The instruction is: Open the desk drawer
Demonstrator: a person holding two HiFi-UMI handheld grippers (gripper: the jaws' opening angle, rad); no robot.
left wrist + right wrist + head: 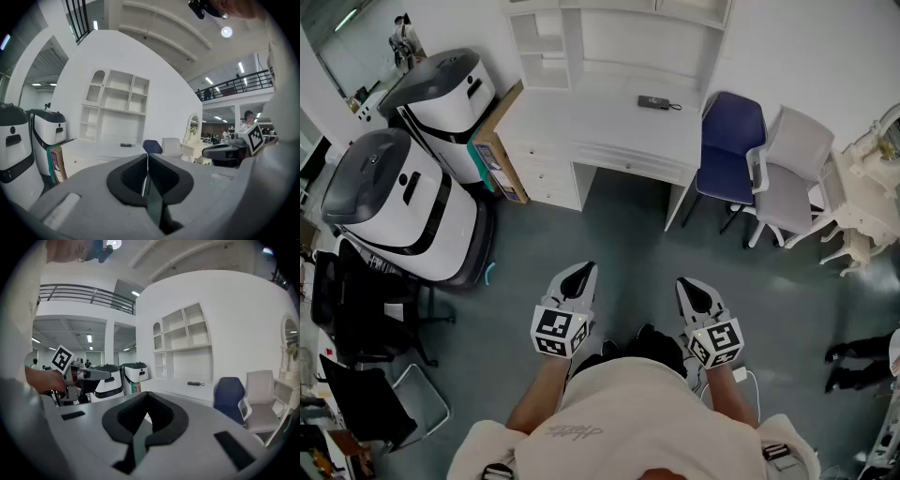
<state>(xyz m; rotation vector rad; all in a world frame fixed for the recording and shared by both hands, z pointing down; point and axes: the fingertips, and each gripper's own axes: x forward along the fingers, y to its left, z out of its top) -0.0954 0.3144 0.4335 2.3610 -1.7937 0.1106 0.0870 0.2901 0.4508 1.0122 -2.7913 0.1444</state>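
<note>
A white desk [609, 117] with a shelf unit on top stands against the far wall. Its shallow drawer [628, 162] under the desktop is closed, and a stack of small drawers [542, 173] sits at its left side. My left gripper [579, 273] and right gripper [693, 286] are held side by side over the grey floor, well short of the desk. Both are shut with nothing between the jaws. In the left gripper view the desk [101, 150] lies far beyond the closed tips [147, 156]. The right gripper view shows the desk [187, 390] past its own tips [147, 393].
Two white-and-black machines [403, 202] [445, 98] stand at the left, with a cardboard box [499, 150] against the desk's side. A blue chair [729, 145] and a pale chair [787, 169] sit right of the desk. A small black device [656, 103] lies on the desktop.
</note>
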